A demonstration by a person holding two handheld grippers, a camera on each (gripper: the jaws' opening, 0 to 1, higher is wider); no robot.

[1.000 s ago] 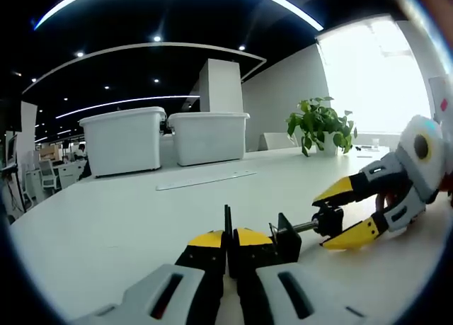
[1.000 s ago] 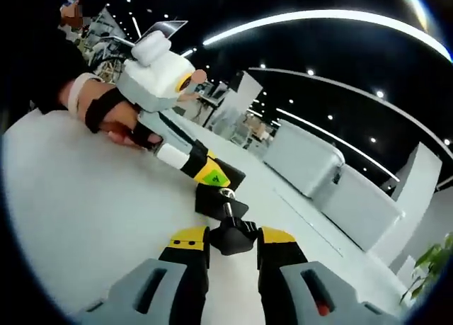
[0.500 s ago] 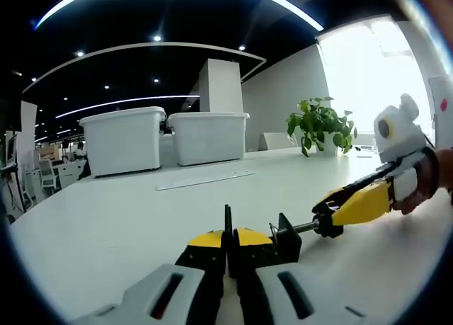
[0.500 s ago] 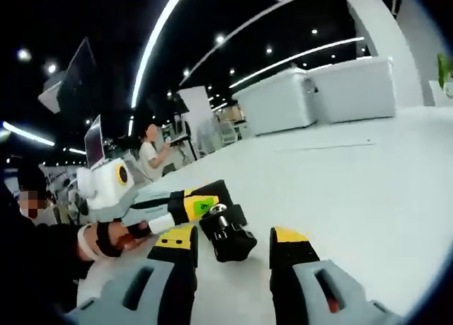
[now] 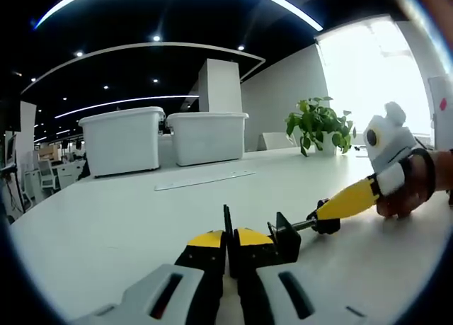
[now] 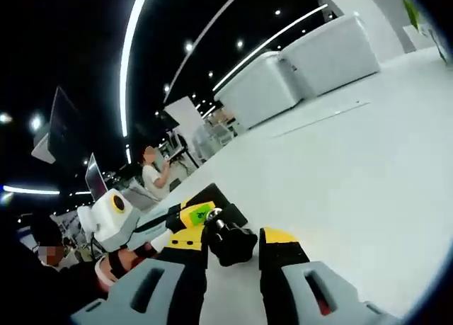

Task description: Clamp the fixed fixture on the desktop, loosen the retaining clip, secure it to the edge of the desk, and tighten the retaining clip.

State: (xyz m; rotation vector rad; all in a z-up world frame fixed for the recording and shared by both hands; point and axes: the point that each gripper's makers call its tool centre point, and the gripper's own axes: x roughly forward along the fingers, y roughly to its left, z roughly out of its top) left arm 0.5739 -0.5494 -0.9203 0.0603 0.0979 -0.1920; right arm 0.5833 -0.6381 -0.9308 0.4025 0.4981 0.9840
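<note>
The left gripper (image 5: 228, 246) is clamped tight on the black fixture (image 5: 283, 236) resting on the white desk (image 5: 127, 212), well in from any edge. The right gripper (image 6: 232, 241) pinches the screw knob (image 6: 230, 243), jaws narrowed on it. Judgement: holding is done, loosening is in hand; edge mounting and retightening remain.

No text or label can be read

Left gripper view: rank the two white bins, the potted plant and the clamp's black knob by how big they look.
1. The two white bins, left and right, look about alike, so no ranking between them.
2. Potted plant.
3. Clamp's black knob, smallest, though it sits nearest the camera.
</note>
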